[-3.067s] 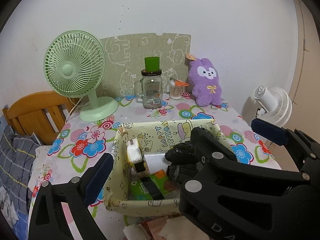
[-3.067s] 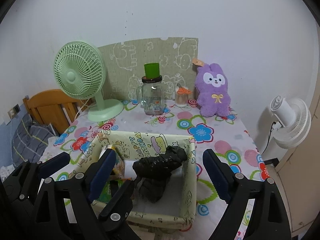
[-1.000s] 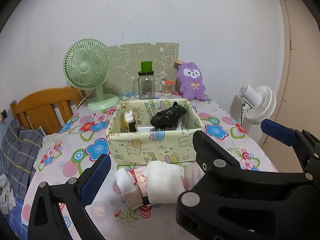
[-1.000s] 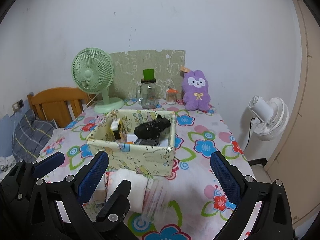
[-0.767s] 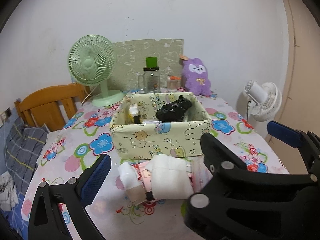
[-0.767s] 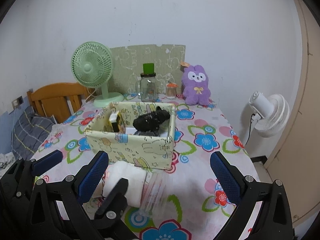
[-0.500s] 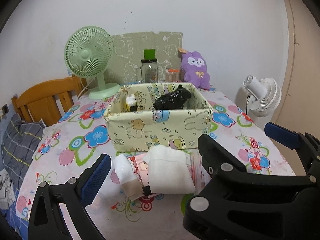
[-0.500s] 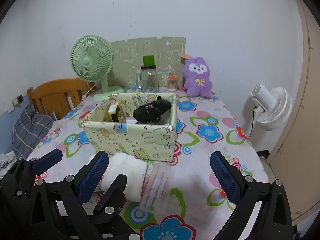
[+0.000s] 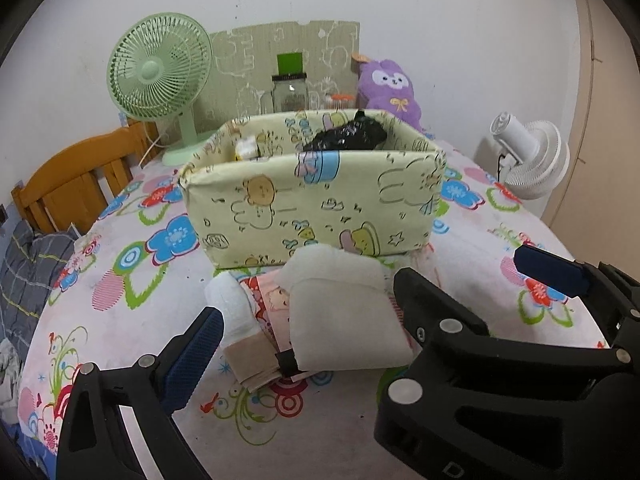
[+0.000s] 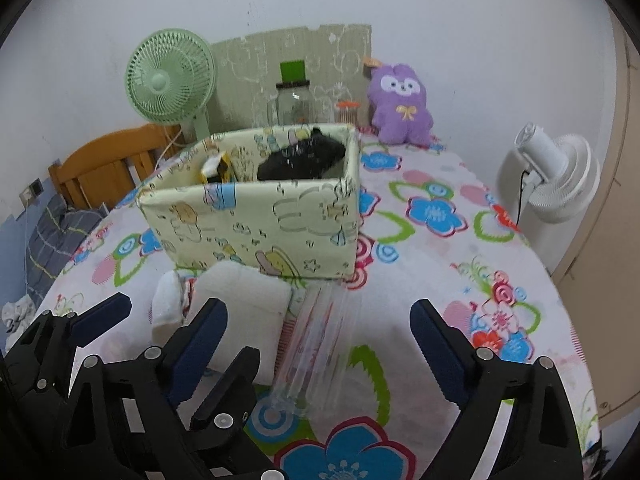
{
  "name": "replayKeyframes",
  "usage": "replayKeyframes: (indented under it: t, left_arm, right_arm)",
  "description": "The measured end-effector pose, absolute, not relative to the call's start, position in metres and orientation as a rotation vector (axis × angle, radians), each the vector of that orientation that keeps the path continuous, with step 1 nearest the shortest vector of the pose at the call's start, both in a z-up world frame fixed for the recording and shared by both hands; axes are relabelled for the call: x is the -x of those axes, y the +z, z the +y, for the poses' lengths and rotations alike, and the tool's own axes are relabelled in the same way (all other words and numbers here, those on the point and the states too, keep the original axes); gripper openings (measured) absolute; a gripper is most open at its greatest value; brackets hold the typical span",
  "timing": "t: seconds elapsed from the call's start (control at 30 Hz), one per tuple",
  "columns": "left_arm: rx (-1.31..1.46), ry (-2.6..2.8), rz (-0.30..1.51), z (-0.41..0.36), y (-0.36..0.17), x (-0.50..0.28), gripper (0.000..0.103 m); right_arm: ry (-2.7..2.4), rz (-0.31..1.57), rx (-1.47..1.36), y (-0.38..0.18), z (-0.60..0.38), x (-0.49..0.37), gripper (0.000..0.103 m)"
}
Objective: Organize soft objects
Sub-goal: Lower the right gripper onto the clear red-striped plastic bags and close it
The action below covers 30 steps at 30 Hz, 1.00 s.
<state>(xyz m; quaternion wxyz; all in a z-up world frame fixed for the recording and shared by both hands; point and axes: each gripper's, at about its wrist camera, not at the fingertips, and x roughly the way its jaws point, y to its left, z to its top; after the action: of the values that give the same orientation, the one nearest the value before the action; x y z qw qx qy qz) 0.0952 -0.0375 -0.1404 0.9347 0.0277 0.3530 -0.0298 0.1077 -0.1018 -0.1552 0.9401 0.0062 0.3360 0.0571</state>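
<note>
Both grippers hover released over the soft pile

The left gripper (image 9: pixel 360 304) and right gripper (image 10: pixel 318 322) have fingers spread, grasping nothing. The white folded cloth (image 9: pixel 344 312) lies between the left fingers, likely the next pick. Just beyond the fingertips the storage box (image 9: pixel 312 204) already holds a black bundle (image 9: pixel 348 136); a clear plastic pack (image 10: pixel 316 344) on the counter (image 10: pixel 440 280) crowds the cloth.
</note>
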Motion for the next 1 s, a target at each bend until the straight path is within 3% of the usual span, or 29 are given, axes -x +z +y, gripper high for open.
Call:
replayKeyframes:
  t: [0.43, 0.7, 0.73, 0.87, 0.9, 0.93, 1.0]
  left_arm:
    - [-0.079, -0.05, 0.768, -0.036, -0.163, -0.105, 0.101]
    - [-0.076, -0.049, 0.808, -0.035, -0.169, -0.11, 0.101]
    - [-0.077, -0.051, 0.812, -0.035, -0.17, -0.111, 0.101]
    - [-0.081, -0.055, 0.815, -0.037, -0.17, -0.111, 0.101]
    - [-0.086, -0.052, 0.814, -0.038, -0.17, -0.111, 0.101]
    - [-0.095, -0.049, 0.807, -0.04, -0.169, -0.11, 0.101]
    - [-0.102, -0.048, 0.799, -0.042, -0.168, -0.108, 0.1]
  right_arm:
    - [0.118, 0.779, -0.035, -0.182, -0.099, -0.127, 0.077]
    - [0.138, 0.818, -0.074, -0.194, -0.098, -0.135, 0.061]
    - [0.139, 0.821, -0.076, -0.195, -0.098, -0.135, 0.055]
    - [0.143, 0.827, -0.089, -0.196, -0.1, -0.136, 0.052]
    - [0.147, 0.828, -0.094, -0.196, -0.101, -0.136, 0.05]
    - [0.135, 0.83, -0.092, -0.196, -0.102, -0.136, 0.039]
    - [0.13, 0.829, -0.098, -0.196, -0.105, -0.136, 0.036]
